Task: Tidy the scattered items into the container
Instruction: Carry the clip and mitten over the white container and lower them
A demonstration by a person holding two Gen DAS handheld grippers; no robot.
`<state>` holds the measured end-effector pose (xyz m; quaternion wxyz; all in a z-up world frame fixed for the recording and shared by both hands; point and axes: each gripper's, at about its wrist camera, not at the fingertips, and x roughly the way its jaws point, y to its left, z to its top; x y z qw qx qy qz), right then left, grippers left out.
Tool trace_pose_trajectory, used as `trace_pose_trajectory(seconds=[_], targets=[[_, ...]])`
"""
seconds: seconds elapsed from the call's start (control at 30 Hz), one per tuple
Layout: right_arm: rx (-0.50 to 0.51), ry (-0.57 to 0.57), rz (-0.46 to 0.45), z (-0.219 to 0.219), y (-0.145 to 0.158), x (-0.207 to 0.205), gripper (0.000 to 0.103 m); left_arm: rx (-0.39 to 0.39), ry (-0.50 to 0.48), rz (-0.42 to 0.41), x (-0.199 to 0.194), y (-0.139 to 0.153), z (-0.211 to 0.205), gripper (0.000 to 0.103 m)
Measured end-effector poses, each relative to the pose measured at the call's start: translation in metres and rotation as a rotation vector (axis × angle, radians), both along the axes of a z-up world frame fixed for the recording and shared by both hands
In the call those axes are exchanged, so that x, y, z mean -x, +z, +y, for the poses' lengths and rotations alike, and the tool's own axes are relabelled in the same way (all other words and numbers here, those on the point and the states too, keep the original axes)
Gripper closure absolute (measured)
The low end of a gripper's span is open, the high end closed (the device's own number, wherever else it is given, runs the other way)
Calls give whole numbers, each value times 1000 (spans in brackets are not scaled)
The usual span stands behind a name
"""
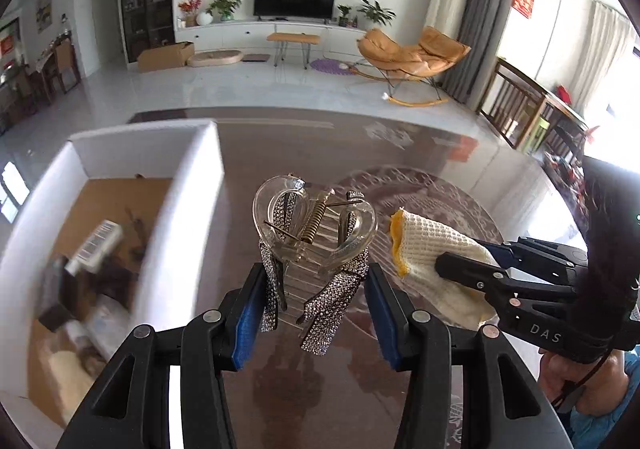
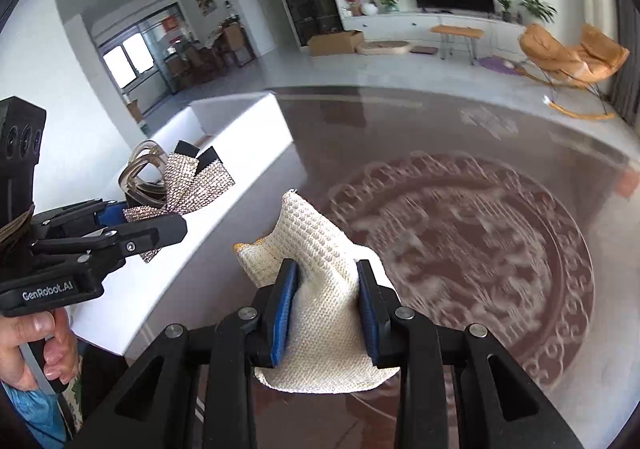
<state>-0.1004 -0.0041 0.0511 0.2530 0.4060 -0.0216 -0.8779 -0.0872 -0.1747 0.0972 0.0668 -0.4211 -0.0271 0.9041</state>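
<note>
Left tongs [image 1: 316,285]: clamped on a clear heart-shaped hair clip [image 1: 314,225] with glittery ribbon tails; blue pads press the tails and the clip's base from both sides, clip lifted off the surface [image 1: 440,177]. Right tongs [image 2: 326,305]: clamped on a cream knitted cloth [image 2: 316,261] with a yellow-trimmed edge, bunched between the pads, also in the air.

Step in hand, as I judge it: carrying. Both items are gripped and clear of the surface, and the white box [image 1: 188,185] stands at the surface's left edge, near the far left corner. Hair clip sits just beside the box's right wall, not yet over the opening. Cloth is further from the box, above the patterned middle of the surface.

Next move calls for: bring each item over the box's open top, past the wall, then let the pads part. The clip's dangling tails could catch on the rim; carry high enough. The two tongs are close together, so going one at a time looks safer.

View differences:
- Left wrist view shows the box interior: cardboard floor, several blurred items already inside, none identifiable. The right wrist view shows only the box's outer wall and rim.
- Right wrist view shows a hand [image 2: 36,345] on the left tool's handle, and the cloth's grip close up.
- Left wrist view shows the clip's spring and teeth; the other view sees it only side-on.
</note>
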Motion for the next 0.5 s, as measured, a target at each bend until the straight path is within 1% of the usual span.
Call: trace_pose_trajectory(seconds=[0.07, 0.13, 0.17, 0.23, 0.33, 0.43, 0.5], targets=[[18, 73, 29, -47, 32, 21, 73, 35, 72, 13, 15, 26, -45, 54], [22, 140, 43, -96, 59, 45, 73, 67, 146, 19, 31, 44, -88, 54], [15, 169, 47, -121, 68, 57, 73, 66, 180, 11, 38, 50, -109, 54], [-24, 214, 61, -170, 79, 78, 72, 45, 242, -14, 52, 51, -147, 54], [-103, 267, 47, -235, 73, 108, 72, 25, 321, -57, 69, 38, -193, 54], [-207, 304, -1, -286, 46, 135, 72, -17, 374, -111, 79, 9, -224, 54], [-281, 311, -23, -307, 24, 147, 72, -49, 401, -151, 84, -13, -237, 54]])
